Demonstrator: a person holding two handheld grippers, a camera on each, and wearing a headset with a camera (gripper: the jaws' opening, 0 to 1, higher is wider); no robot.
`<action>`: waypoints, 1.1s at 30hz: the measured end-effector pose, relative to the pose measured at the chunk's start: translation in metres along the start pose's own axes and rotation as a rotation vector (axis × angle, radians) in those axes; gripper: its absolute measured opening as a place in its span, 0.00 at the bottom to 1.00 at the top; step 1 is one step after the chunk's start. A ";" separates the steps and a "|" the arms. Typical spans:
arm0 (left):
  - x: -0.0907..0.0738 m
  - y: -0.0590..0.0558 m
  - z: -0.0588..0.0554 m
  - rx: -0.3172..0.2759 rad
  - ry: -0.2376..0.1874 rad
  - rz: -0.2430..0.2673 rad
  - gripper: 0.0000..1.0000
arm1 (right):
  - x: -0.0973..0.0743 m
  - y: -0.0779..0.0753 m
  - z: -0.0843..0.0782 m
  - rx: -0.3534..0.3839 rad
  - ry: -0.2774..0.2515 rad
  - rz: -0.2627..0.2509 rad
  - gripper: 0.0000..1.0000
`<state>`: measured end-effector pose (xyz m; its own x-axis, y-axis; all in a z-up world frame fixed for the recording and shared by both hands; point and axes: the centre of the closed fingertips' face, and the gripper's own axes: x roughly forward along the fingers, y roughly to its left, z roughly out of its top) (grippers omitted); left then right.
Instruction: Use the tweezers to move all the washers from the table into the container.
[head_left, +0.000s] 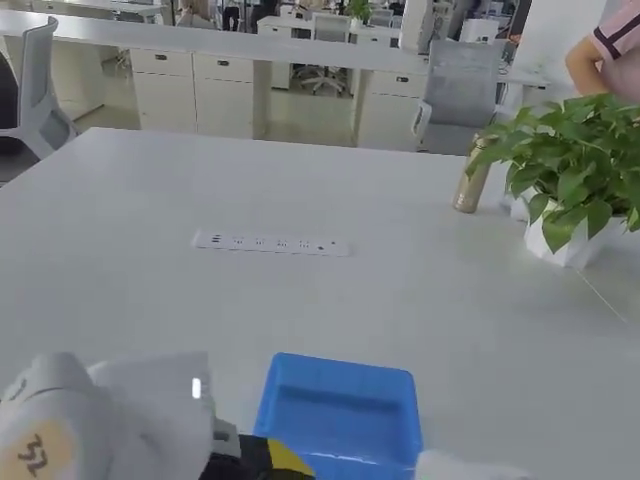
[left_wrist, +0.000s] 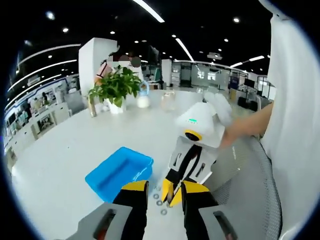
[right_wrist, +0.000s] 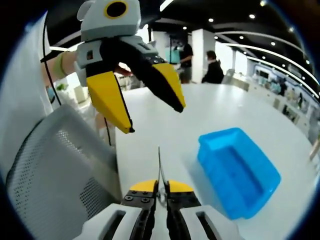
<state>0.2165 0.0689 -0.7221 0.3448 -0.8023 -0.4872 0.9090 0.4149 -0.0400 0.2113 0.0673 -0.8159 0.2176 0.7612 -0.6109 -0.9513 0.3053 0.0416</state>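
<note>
– Near the front edge of the worktop (head_left: 300, 310), which way do the washers lie from the tweezers (right_wrist: 160, 167)?

– Left to right in the left gripper view: the container (left_wrist: 103, 161) comes first. Just beside it are the washers (left_wrist: 159, 198), a few small rings lying flat close to that front edge. Over them the right hand-held gripper (left_wrist: 171, 194) tips downward, its jaws closed on the tweezers. I judge the washers to be just below and ahead of the tweezers' end. Whether a tip touches one is too small to tell.

– And the left hand-held gripper (right_wrist: 156, 120)?

– Its jaws are spread and hold nothing, and it is aimed at the same rings from the other side. The right one is better placed, since it carries the tool.

– Long axis?

– The right gripper view gives that. The tweezers run straight out along the jaws, with the container off to their right, so the carry should be a brief swing that way. The left gripper view supplies the washers themselves.
</note>
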 end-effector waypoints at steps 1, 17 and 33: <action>-0.002 0.002 -0.002 -0.024 -0.014 0.023 0.27 | 0.000 -0.001 0.000 0.007 -0.001 -0.005 0.03; -0.016 0.016 -0.022 -0.176 -0.165 0.329 0.77 | -0.007 -0.009 0.004 0.127 -0.030 -0.033 0.03; -0.018 0.011 0.003 -0.275 -0.432 0.337 0.99 | -0.032 -0.023 0.022 0.290 -0.157 -0.058 0.03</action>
<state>0.2213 0.0869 -0.7109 0.7190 -0.6852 -0.1165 0.6595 0.7255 -0.1966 0.2315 0.0488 -0.7798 0.3224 0.8096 -0.4904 -0.8393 0.4841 0.2474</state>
